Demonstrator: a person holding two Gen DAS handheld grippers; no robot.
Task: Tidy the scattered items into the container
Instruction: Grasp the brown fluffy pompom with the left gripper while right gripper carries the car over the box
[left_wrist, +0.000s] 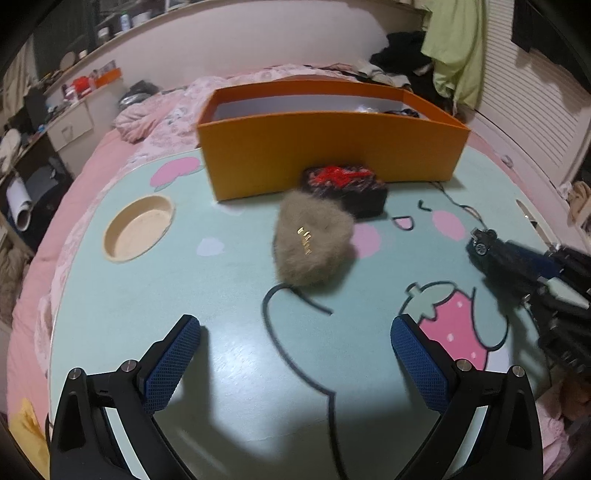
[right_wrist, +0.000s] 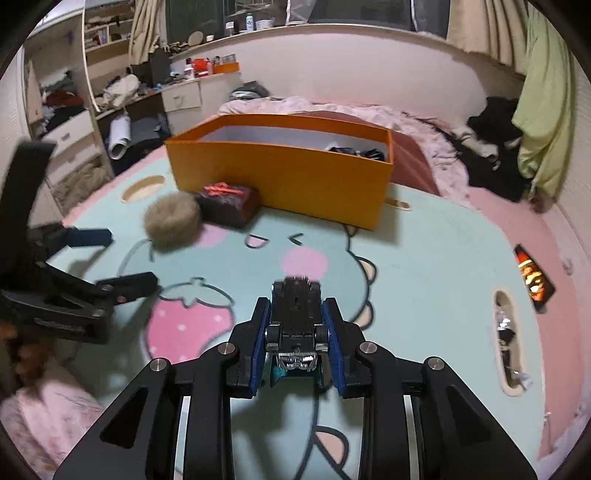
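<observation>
Between the blue pads of the right gripper a small black toy car is clamped, belly up, above the mint table. The left gripper hangs spread wide, holding nothing. Beyond it lie a furry pouch and a dark box, touching the orange container, whose contents are mostly hidden.

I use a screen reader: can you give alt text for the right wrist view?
The right gripper clamps a small toy car, underside up, above a mint cartoon-print table. Beyond stand an orange box, a fluffy tan pouch and a dark pouch.
</observation>
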